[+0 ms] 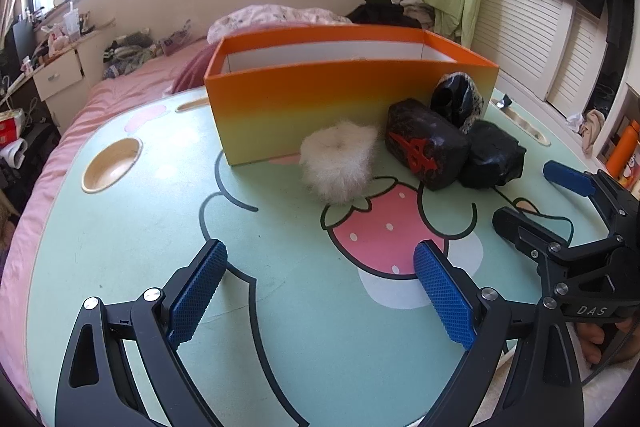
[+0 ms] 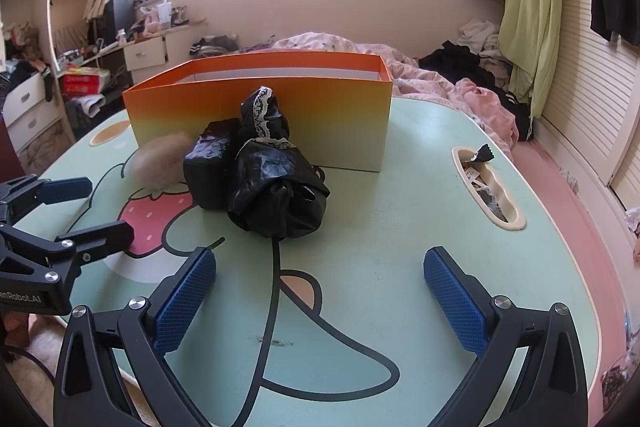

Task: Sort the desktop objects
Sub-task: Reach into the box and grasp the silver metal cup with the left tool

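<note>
An orange-to-yellow open box [image 1: 320, 95] [image 2: 260, 95] stands on the green cartoon table [image 1: 132, 227]. Against its front wall lie a white fluffy ball [image 1: 338, 161] [image 2: 160, 163], a black block with a red mark [image 1: 426, 145] [image 2: 210, 163], a crumpled black bag bundle [image 1: 494, 157] [image 2: 280, 195] and a black lace-trimmed item [image 1: 458, 99] [image 2: 262, 119]. My left gripper [image 1: 320, 259] [image 2: 104, 207] hovers open over the strawberry print, short of the fluffy ball. My right gripper [image 2: 320, 259] [image 1: 536, 195] stands wide open just in front of the black bundle, with nothing between its fingers.
The table has a round cup recess [image 1: 112, 165] at the left and a long slot [image 2: 488, 187] with wrappers at the right. It rests on a pink bed [image 2: 560, 179] strewn with clothes. A hand [image 1: 600, 339] grips the right tool's handle.
</note>
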A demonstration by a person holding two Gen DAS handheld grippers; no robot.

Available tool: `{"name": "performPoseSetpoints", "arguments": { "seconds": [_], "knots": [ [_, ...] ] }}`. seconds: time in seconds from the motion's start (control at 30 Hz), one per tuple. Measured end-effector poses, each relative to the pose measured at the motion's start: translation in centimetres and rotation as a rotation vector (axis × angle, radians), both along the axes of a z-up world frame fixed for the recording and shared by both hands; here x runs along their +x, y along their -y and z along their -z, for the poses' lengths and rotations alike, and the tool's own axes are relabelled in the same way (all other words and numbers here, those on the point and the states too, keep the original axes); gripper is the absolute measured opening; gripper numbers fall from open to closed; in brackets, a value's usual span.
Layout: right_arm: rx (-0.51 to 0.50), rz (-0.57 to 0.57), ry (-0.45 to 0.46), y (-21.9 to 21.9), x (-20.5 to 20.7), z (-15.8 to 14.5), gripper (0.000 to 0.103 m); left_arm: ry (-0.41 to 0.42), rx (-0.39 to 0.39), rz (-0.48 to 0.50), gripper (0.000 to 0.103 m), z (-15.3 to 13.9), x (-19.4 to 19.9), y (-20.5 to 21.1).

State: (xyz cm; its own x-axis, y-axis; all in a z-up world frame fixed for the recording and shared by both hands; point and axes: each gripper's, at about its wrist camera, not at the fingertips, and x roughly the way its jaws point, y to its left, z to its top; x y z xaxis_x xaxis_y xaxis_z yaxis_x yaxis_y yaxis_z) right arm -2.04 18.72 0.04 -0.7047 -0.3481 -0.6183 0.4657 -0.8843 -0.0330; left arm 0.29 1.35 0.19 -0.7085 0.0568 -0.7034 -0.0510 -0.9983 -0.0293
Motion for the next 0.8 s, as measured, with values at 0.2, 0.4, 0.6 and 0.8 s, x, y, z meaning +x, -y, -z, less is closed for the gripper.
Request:
{"name": "performPoseSetpoints", "arguments": {
  "seconds": [0.2,0.4,0.6,0.8],
  "knots": [
    [-0.003,0.000,0.000,-0.1,0.4,0.0,0.103,-0.091,-0.004,0.018,0.094,-2.1,1.3,0.0],
    [-0.005,-0.001,0.001,0.0,0.5,0.0,0.103,-0.115,0.104,0.110,0.072,-6.6,0.1,0.2],
    [-0.005,0.000,0.001,0.1,0.6,-0.1,0.103,0.006,0.150,0.147,0.067,-10.1,-9.3,-1.7],
    [-0.008,-0.005,-0.001,0.2,0.7,-0.1,0.103,0.262,0.046,0.072,0.062,-6.2,-20.9,-4.8]
  ]
}}
